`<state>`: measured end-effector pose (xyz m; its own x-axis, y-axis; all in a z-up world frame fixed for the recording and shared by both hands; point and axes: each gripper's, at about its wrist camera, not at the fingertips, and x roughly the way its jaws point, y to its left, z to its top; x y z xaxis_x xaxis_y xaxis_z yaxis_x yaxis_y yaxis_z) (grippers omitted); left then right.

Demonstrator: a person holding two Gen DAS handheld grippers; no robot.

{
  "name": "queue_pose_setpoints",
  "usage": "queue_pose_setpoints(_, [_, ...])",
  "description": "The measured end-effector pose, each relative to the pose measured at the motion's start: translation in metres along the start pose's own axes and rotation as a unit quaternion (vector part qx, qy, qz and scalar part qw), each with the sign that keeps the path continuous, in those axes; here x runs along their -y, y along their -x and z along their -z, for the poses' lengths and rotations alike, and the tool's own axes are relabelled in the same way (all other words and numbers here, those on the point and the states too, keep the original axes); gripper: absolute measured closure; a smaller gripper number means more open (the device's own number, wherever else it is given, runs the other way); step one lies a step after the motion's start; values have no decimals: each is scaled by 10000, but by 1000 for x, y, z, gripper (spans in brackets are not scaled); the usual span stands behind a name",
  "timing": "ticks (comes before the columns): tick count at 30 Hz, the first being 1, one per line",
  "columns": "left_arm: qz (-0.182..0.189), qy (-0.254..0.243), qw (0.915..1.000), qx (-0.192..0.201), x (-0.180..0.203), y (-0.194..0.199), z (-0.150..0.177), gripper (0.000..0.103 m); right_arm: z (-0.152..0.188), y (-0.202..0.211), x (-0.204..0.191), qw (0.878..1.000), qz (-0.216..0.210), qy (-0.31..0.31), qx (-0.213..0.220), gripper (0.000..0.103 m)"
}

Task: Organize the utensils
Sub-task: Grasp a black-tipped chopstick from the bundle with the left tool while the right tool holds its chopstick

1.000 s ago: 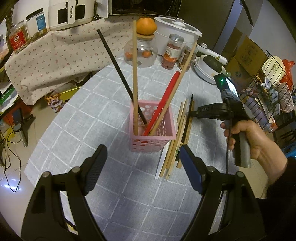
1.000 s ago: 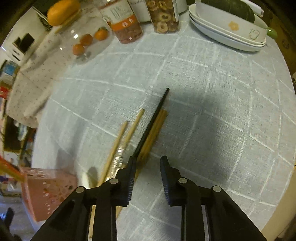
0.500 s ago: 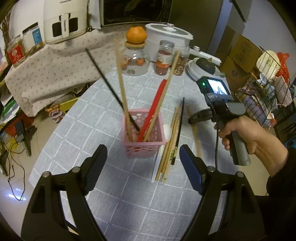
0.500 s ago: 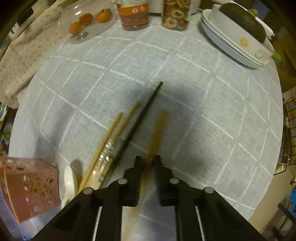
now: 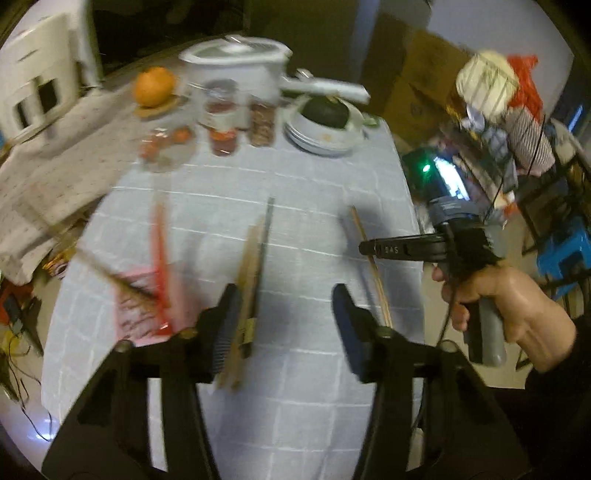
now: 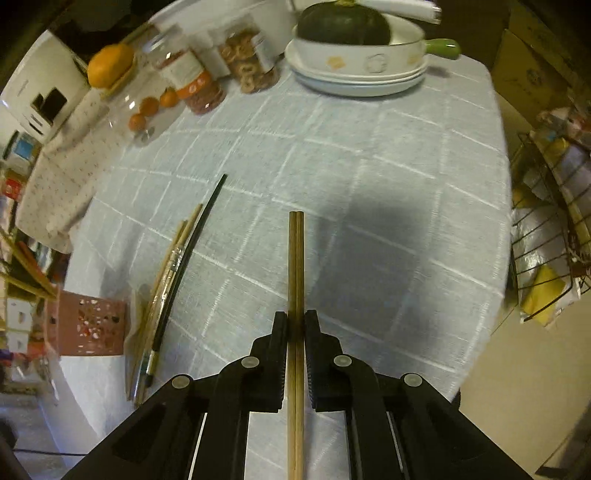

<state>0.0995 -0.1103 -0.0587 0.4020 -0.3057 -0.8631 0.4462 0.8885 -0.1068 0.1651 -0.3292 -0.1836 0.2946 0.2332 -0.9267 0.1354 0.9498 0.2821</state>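
My right gripper [image 6: 295, 321] is shut on a pair of wooden chopsticks [image 6: 296, 258], which hang above the grey cloth and point away from me. The left wrist view shows this pair [image 5: 369, 258] in the right gripper [image 5: 364, 248], held by a hand [image 5: 509, 310]. A pile of chopsticks [image 6: 173, 266], one of them black [image 6: 199, 225], lies beside the pink basket [image 6: 86, 326]. My left gripper [image 5: 284, 321] hovers over the table, its jaws closing with nothing between them. The pile [image 5: 255, 254] runs past its left finger. The blurred basket [image 5: 144, 306] holds a red chopstick [image 5: 160, 266] and others.
Jars [image 6: 199, 85], an orange [image 6: 110, 64] and stacked plates [image 6: 354, 81] with a dark squash [image 6: 343, 22] line the table's far side, near a white cooker [image 5: 236, 62]. A wire rack [image 6: 546, 229] stands off the right edge. Flowered cloth [image 6: 66, 162] drapes at left.
The right gripper shut on the wooden chopsticks and carried them up and right, off the pile. The left gripper swung right, away from the basket, and its jaws narrowed.
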Motion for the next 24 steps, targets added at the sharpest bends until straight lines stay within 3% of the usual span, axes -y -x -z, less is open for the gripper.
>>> queue_pose_setpoints(6, [-76, 423, 9960, -783, 10, -87, -44, 83, -2, 3, 24, 9990, -382, -244, 15, 94])
queue_pose_setpoints(9, [-238, 585, 9933, -966, 5, -127, -54, 90, -8, -2, 29, 9982, -491, -329, 17, 94])
queue_pose_setpoints(13, [-549, 476, 9913, -1098, -3, -169, -64, 91, -15, -6, 34, 9977, -596, -322, -6, 94])
queue_pose_setpoints(24, [-826, 439, 9831, -1573, -15, -216, -68, 94, -15, -20, 46, 9980, -530, -297, -173, 94])
